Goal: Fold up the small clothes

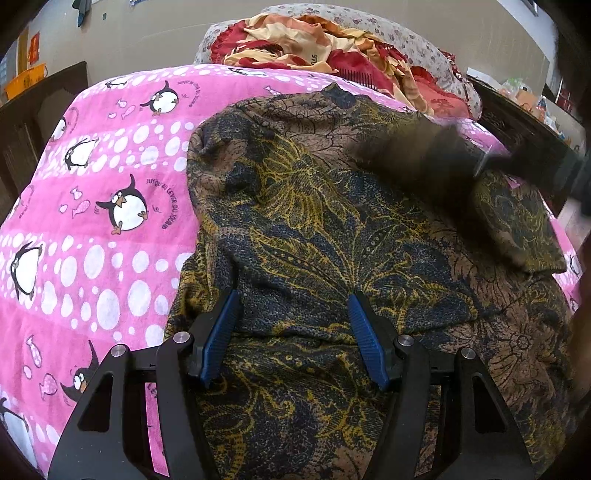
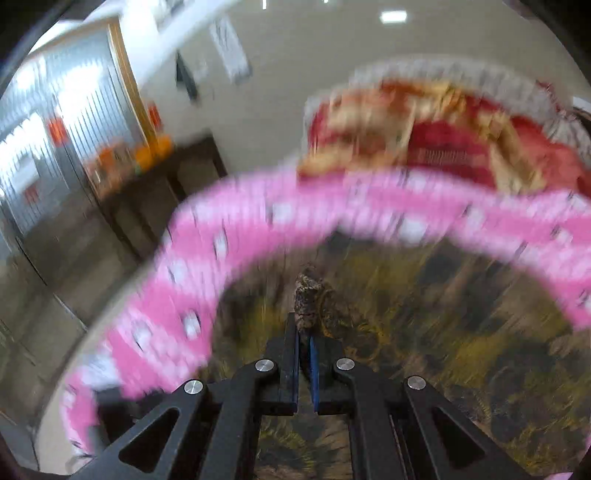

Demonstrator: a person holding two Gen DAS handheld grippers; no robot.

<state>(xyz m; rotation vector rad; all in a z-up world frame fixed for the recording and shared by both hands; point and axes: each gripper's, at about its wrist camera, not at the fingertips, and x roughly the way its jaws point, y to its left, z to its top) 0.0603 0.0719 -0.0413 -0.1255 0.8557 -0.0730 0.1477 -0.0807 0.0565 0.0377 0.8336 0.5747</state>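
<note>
My left gripper (image 1: 293,314) hangs spread over the brown, navy and yellow floral garment (image 1: 332,229), which lies on the pink penguin-print blanket (image 1: 92,206). My right gripper (image 2: 303,339) pinches a fold of it. Beyond: red floral bedding pile (image 1: 314,40), beige wall (image 1: 147,33), dark wooden cabinet (image 2: 155,192).

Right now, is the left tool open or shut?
Open. The left tool has its two blue pads set wide apart over the patterned garment, with cloth showing between them and nothing pinched.
</note>
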